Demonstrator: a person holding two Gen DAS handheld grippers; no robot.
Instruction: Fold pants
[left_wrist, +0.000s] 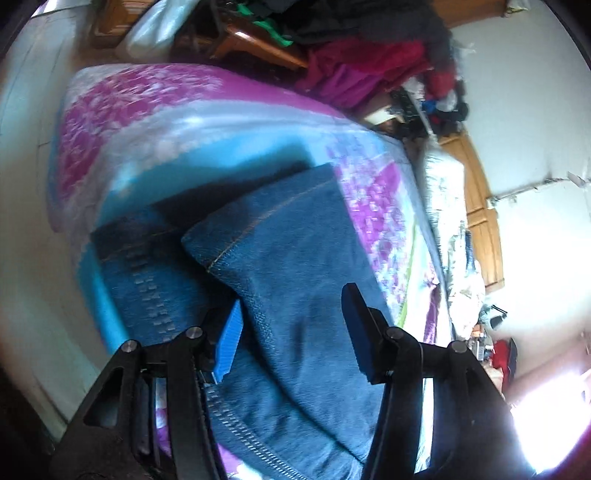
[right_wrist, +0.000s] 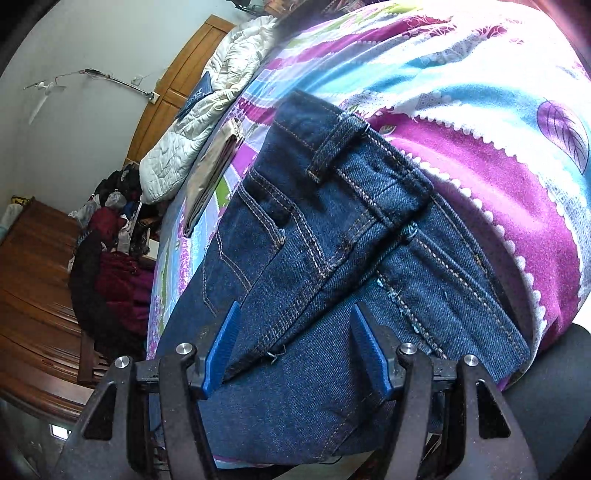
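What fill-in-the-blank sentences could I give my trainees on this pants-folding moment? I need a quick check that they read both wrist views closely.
1. The pants are made of dark blue ____.
2. The pants lie on a patterned ____ in purple, turquoise and white.
3. The fingers of the right tool stand ____, with the fabric between them.
4. In the right wrist view, a ____ loop crosses the waistband.

Missing words: denim; bedspread; apart; belt

1. Left gripper (left_wrist: 291, 317): black linkage arms, round silver pivot screws, ribbed blue pads (left_wrist: 228, 343) on black fingers.
2. Right gripper (right_wrist: 295, 339): the same black arms, silver screws, blue pads (right_wrist: 221, 350).
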